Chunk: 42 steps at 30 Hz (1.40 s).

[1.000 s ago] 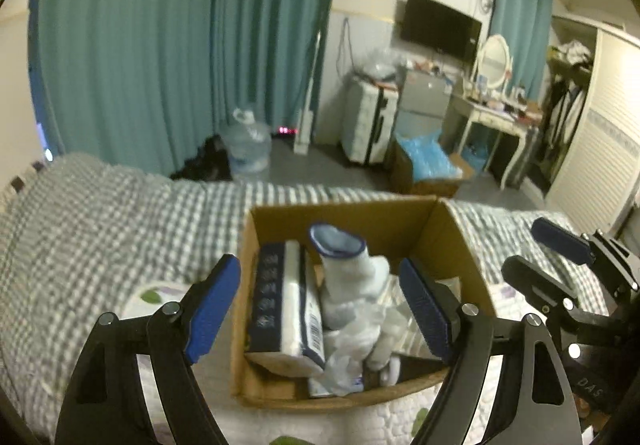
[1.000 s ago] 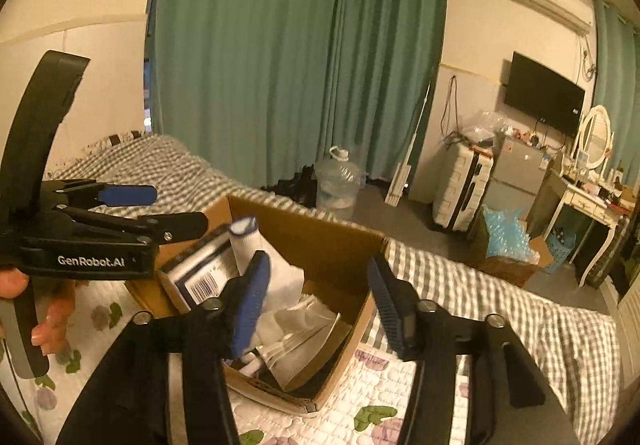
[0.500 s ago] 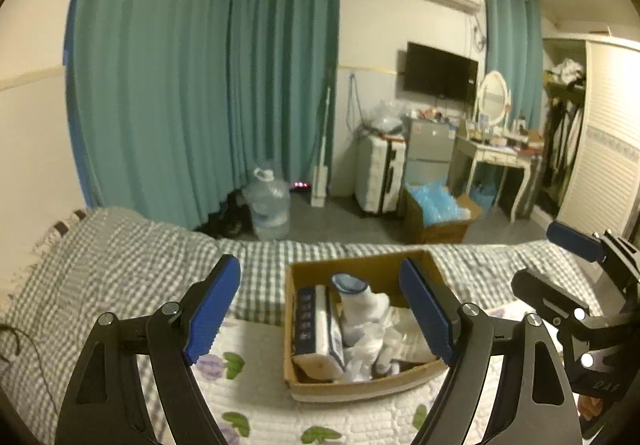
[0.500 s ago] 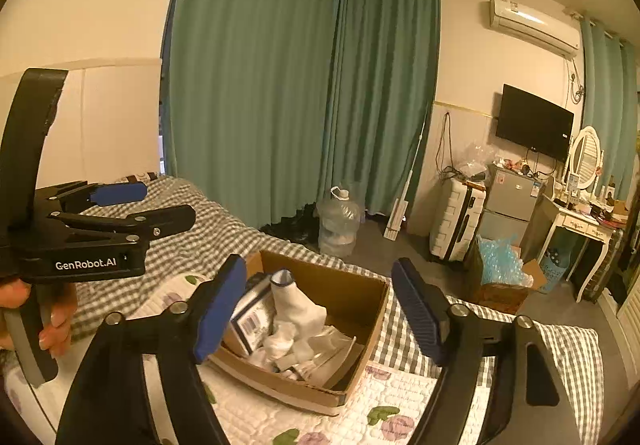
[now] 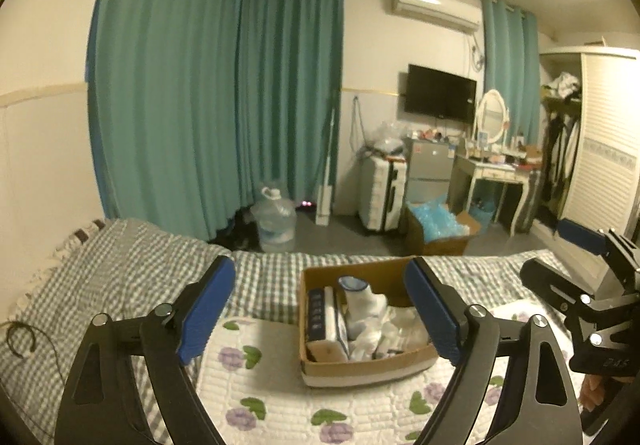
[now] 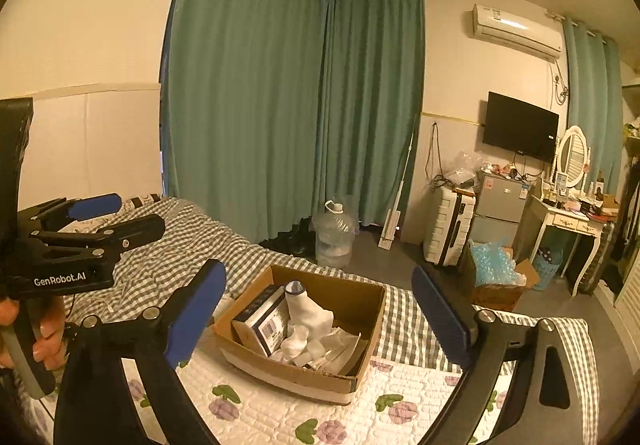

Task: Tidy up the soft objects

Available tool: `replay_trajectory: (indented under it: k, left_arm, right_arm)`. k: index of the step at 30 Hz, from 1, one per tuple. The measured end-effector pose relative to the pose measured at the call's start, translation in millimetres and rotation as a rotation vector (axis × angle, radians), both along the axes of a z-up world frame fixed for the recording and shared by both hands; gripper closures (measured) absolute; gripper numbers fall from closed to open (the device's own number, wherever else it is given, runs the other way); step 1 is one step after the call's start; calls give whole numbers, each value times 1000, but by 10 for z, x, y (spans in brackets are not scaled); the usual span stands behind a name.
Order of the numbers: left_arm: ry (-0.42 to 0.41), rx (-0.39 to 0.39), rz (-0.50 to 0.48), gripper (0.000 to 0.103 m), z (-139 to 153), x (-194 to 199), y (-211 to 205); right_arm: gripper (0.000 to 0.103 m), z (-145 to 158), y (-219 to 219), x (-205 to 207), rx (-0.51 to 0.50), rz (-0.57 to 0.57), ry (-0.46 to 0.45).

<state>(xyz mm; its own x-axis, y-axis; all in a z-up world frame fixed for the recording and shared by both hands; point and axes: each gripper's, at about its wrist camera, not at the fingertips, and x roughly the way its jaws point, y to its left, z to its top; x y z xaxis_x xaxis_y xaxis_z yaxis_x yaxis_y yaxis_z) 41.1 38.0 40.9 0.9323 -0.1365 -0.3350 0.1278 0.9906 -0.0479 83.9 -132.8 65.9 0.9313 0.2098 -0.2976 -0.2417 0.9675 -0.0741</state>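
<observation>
Both of your tools are clear of the cardboard box, which sits on the flowered quilt of the bed. The left hand-held gripper has just been spreading its jaws and nothing lies between them; the right hand-held gripper has just been opening too, and it is empty as well.

The soft things are inside the box: a white sock standing up near the middle, crumpled white pieces in front of it, and clear plastic packets toward the box's right side. A dark-printed carton leans against the box's left wall.

The pile looks loose. If you reach in from this far off and misjudge the depth, you may pinch a slippery packet together with the sock and drag both out. A jaw catching the box's rim could tip or slide the box across the quilt, since it probably weighs little. The leaning carton could topple onto the sock.
</observation>
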Motion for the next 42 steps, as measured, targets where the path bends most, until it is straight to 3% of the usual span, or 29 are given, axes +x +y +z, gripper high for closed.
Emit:
replay_trajectory:
  k: [5,10,22,42]
  left_arm:
    - [-7,30,3,14,-141,-62,-56]
    - [39,-25,9,14,-356,-108,-5]
    - [137,17,39,15,-752,44,-41]
    - [163,48,40,15,-862,112,-58]
  right_arm:
    - [0,-104,38,-129,1,-15,-13]
    - [0,-270,87,-180,-20,-24,-15]
    - [0,-737,26,13,-18,-112,70]
    - [0,-993,3,112,-1,-146,149]
